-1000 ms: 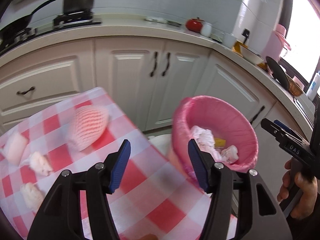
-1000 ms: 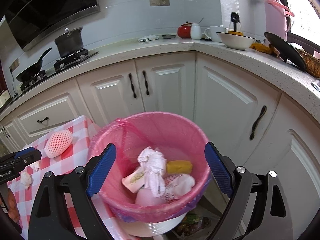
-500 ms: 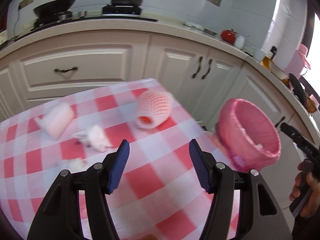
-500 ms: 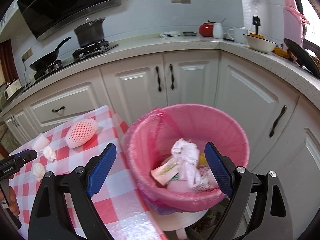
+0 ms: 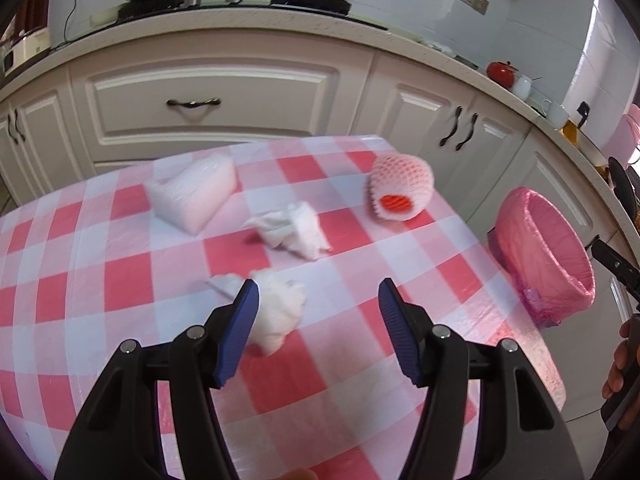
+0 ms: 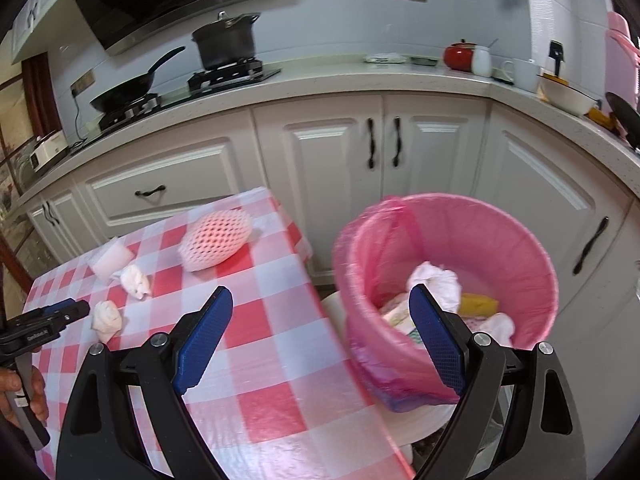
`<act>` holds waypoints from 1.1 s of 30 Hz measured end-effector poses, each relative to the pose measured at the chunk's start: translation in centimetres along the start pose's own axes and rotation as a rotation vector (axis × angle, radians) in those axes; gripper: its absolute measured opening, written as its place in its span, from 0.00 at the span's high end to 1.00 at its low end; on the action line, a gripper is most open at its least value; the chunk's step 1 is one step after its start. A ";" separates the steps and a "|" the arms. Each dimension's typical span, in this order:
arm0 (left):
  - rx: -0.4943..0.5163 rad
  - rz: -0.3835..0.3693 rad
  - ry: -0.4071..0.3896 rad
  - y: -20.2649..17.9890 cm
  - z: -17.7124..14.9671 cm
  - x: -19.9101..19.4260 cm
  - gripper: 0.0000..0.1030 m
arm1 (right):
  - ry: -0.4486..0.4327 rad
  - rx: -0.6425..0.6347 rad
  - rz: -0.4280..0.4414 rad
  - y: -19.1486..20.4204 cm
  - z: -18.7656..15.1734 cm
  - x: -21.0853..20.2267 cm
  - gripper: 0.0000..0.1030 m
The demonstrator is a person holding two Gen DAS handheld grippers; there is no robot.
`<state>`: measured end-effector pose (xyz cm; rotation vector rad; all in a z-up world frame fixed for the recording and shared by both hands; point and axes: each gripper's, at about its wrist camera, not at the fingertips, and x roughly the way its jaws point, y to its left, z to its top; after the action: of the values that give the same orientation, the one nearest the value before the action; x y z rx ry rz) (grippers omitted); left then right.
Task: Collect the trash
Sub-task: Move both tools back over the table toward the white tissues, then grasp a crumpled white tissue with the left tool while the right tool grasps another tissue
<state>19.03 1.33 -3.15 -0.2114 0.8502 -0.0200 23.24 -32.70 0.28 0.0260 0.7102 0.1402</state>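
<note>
Trash lies on a red-and-white checked table (image 5: 120,292): a crumpled white tissue (image 5: 280,312), a second tissue (image 5: 292,230), a white foam block (image 5: 192,194) and a pink foam fruit net (image 5: 400,188). My left gripper (image 5: 318,292) hovers open over the table, and the near tissue lies just inside its left finger, untouched. A pink-lined bin (image 6: 520,232) stands off the table's right end with tissues and a yellow piece inside. My right gripper (image 6: 320,296) is open and empty, between the table edge and the bin. It also sees the left gripper (image 6: 60,314) beside the tissue (image 6: 106,316).
White kitchen cabinets (image 6: 320,168) run behind the table and bin. The counter holds a hob with a pan and pot (image 6: 228,44), a red pot (image 6: 460,56) and bowls. A hand (image 5: 624,376) holding the right gripper shows at the left wrist view's right edge.
My left gripper swung left, away from the bin and over the table, bringing the tissues under its fingers. The right gripper also drifted left, so the bin now sits right of centre.
</note>
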 end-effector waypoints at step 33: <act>0.038 -0.017 0.143 3.6 -0.4 6.4 0.71 | 0.106 -0.072 0.091 10.0 -1.4 5.4 0.18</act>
<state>22.72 4.10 -8.91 -0.1835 0.9899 -0.0676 25.16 -22.06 -3.59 -0.0183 0.8100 0.2553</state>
